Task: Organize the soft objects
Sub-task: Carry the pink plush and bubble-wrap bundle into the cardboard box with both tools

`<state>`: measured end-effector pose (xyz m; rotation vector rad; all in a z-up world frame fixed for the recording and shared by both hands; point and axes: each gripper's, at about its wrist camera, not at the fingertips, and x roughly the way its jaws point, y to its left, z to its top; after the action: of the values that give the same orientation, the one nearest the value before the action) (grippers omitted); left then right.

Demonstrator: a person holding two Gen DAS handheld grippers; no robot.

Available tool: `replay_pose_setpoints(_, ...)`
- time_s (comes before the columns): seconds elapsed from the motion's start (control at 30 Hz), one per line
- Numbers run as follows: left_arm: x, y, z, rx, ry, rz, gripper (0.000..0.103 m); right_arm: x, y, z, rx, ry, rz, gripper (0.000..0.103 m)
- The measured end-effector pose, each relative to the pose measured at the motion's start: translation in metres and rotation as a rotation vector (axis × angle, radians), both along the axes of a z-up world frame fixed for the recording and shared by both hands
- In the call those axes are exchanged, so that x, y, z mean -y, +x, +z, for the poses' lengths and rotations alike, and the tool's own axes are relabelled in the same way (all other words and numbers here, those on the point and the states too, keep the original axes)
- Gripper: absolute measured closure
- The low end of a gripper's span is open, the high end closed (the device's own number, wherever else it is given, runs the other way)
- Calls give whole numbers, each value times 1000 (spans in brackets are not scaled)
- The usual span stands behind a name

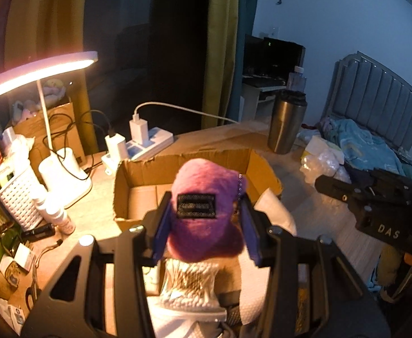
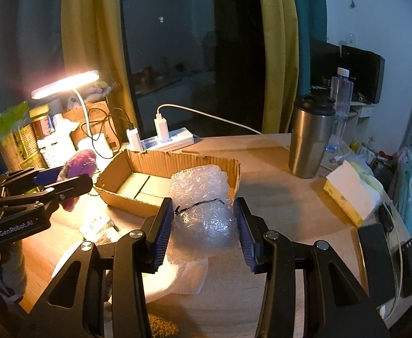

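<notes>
My left gripper point(image 1: 204, 214) is shut on a purple plush toy point(image 1: 206, 194) with a black label, held above the near edge of an open cardboard box point(image 1: 138, 174). It also shows in the right wrist view point(image 2: 65, 180), with the plush toy point(image 2: 79, 163) left of the box point(image 2: 177, 160). My right gripper point(image 2: 204, 219) is shut on a roll of bubble wrap point(image 2: 203, 197) tied with a black band, at the box's near right corner. The box looks empty inside.
On the wooden desk point(image 2: 276, 197) stand a lit lamp point(image 1: 42, 70), a power strip point(image 1: 149, 140) with chargers, a steel tumbler point(image 2: 310, 138), a water bottle point(image 2: 341, 98) and a tissue pack point(image 2: 352, 194). A white basket point(image 1: 17, 194) and jars crowd the left. White padding point(image 2: 177, 276) lies below.
</notes>
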<state>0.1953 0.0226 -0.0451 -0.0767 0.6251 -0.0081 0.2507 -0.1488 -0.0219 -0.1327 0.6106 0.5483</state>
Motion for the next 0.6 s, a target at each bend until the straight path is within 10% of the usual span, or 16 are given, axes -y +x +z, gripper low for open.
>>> replay_pose_setpoints(0.6,13,35,0,9,-30,-53,57,-5,22,0,-2,-8,-1,57)
